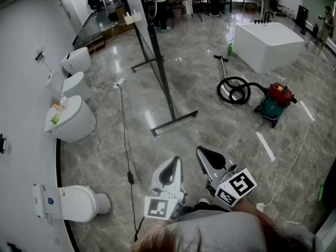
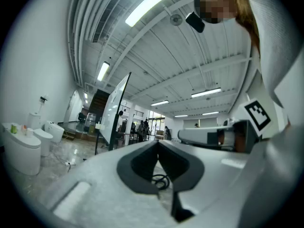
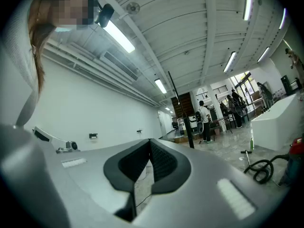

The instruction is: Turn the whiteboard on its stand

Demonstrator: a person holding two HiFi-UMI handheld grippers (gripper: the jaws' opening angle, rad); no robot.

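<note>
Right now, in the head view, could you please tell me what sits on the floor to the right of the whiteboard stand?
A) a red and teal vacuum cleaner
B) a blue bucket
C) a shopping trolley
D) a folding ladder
A: the red and teal vacuum cleaner sits on the marble floor, well to the right of the whiteboard stand.
</note>
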